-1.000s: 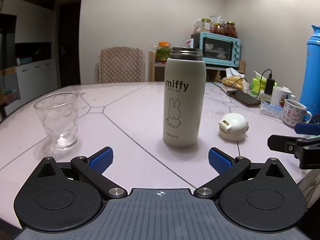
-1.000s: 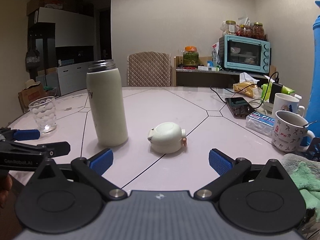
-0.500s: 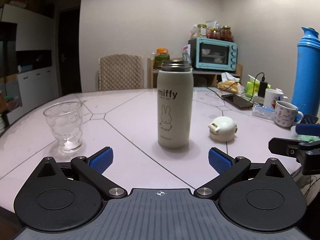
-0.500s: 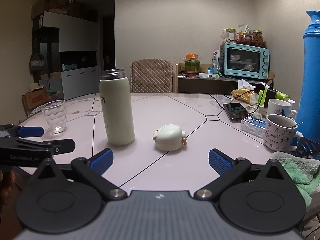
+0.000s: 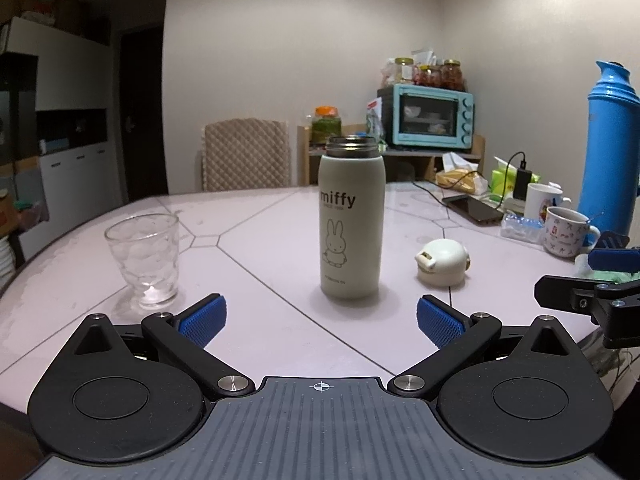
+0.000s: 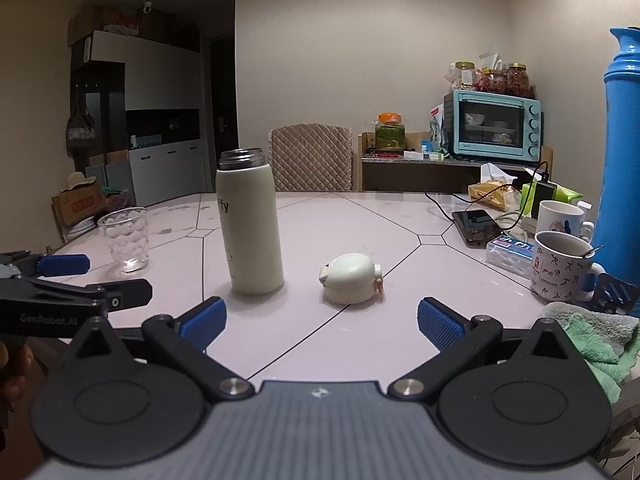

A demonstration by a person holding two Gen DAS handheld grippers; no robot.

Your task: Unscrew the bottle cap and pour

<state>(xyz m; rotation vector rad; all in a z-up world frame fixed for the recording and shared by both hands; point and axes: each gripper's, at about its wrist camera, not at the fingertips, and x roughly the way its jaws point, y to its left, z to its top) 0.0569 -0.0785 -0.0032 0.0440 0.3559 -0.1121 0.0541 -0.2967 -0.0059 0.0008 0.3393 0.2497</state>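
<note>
A cream "miffy" bottle (image 5: pixel 351 220) stands upright on the table with its metal mouth open; it also shows in the right wrist view (image 6: pixel 251 224). Its cream cap (image 5: pixel 442 261) lies on the table to the bottle's right, also in the right wrist view (image 6: pixel 352 277). A clear glass (image 5: pixel 143 256) stands left of the bottle, also in the right wrist view (image 6: pixel 125 239). My left gripper (image 5: pixel 319 316) is open and empty, short of the bottle. My right gripper (image 6: pixel 319 317) is open and empty, short of the cap.
Two mugs (image 6: pixel 560 266), a phone (image 6: pixel 478 226) on a cable, a blue thermos (image 6: pixel 622 160) and a green cloth (image 6: pixel 588 336) crowd the table's right side. A chair (image 6: pixel 311 160) and a teal oven (image 6: pixel 494 124) stand behind the table.
Both grippers have drawn back from the table; the bottle, cap and glass look smaller and farther. Both stay open. The objects have not moved.
</note>
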